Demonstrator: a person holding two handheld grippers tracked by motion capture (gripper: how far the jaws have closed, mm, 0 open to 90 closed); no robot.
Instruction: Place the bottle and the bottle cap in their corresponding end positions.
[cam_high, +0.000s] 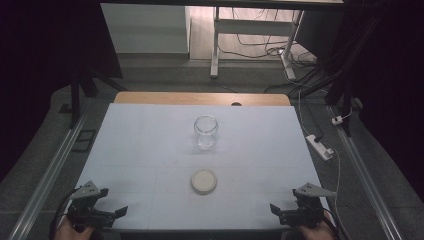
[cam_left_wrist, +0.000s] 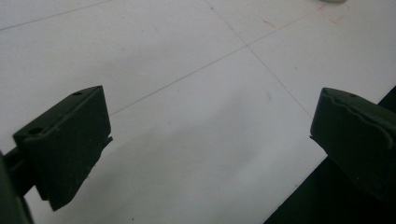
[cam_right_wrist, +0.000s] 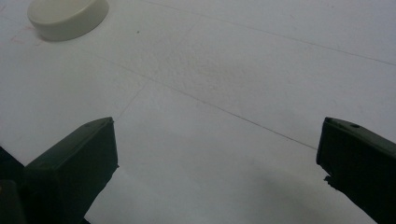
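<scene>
Cream lid is lying mid-tabletop before the glass jar, while we are holding the left claw and right claw gaping at near corners, equally distant.

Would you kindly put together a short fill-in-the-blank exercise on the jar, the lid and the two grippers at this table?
1. The clear glass jar stands upright with its mouth ____.
2. The round cream lid lies on the white table, on the side of the jar ____ to the person.
3. The jaws of the left gripper and the right gripper stand ____, holding nothing.

Missing words: open; nearer; apart
</scene>
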